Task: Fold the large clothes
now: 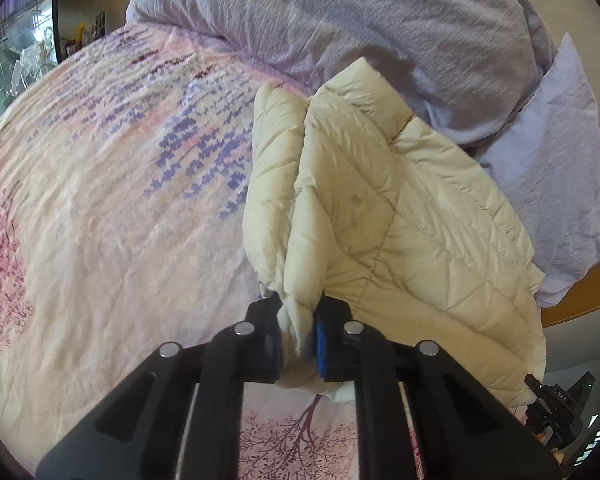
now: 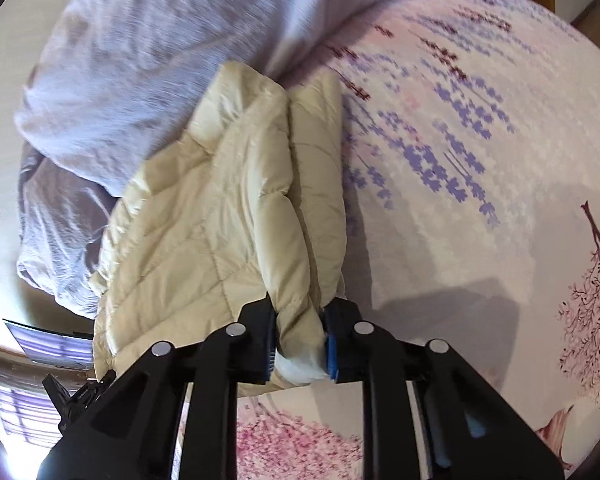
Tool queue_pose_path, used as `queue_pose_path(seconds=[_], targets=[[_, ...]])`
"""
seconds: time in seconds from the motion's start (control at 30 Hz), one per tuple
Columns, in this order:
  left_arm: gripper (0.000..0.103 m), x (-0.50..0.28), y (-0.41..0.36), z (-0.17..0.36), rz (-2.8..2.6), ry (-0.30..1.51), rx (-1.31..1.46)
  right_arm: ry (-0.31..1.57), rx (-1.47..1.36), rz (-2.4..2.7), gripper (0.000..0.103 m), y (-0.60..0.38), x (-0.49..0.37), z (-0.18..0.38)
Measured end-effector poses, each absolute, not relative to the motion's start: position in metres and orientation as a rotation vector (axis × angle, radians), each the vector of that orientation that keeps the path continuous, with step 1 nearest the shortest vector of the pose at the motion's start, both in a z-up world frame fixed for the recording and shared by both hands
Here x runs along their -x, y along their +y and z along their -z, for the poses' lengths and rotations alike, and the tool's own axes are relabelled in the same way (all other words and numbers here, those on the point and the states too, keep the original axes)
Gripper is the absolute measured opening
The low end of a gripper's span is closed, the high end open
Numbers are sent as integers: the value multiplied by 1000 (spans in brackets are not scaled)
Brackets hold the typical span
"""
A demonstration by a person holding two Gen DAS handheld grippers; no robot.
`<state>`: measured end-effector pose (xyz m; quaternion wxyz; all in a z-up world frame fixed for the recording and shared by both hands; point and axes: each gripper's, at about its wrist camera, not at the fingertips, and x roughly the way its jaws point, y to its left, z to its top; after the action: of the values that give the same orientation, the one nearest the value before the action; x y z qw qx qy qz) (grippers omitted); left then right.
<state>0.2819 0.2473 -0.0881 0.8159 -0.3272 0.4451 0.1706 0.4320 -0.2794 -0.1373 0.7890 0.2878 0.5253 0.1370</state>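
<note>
A cream quilted puffer jacket (image 1: 400,216) lies folded on the bed, also seen in the right wrist view (image 2: 220,216). My left gripper (image 1: 298,340) is shut on a bunched edge of the jacket at its near end. My right gripper (image 2: 300,348) is shut on another bunched edge of the jacket, with white lining showing between the blue pads (image 2: 331,354). Both hold the jacket lifted a little above the floral bedspread (image 1: 100,200), with folded layers hanging away from the fingers.
A lilac duvet (image 1: 340,12) is heaped at the head of the bed, with a lilac pillow (image 1: 560,168) beside it. The wooden bed frame (image 1: 580,308) runs along the edge. The floral bedspread (image 2: 480,200) spreads wide beside the jacket.
</note>
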Motion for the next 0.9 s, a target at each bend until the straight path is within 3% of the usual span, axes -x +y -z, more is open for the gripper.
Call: queue_pose_path(seconds=[0.33,0.9], targets=[[10,-237,258,63,-367,915,646,1110,-581,-360,17,-270,-399,112],[11,-129,261,82,-372,1007,595,1208,-451,-338,17,-262,-308,137]])
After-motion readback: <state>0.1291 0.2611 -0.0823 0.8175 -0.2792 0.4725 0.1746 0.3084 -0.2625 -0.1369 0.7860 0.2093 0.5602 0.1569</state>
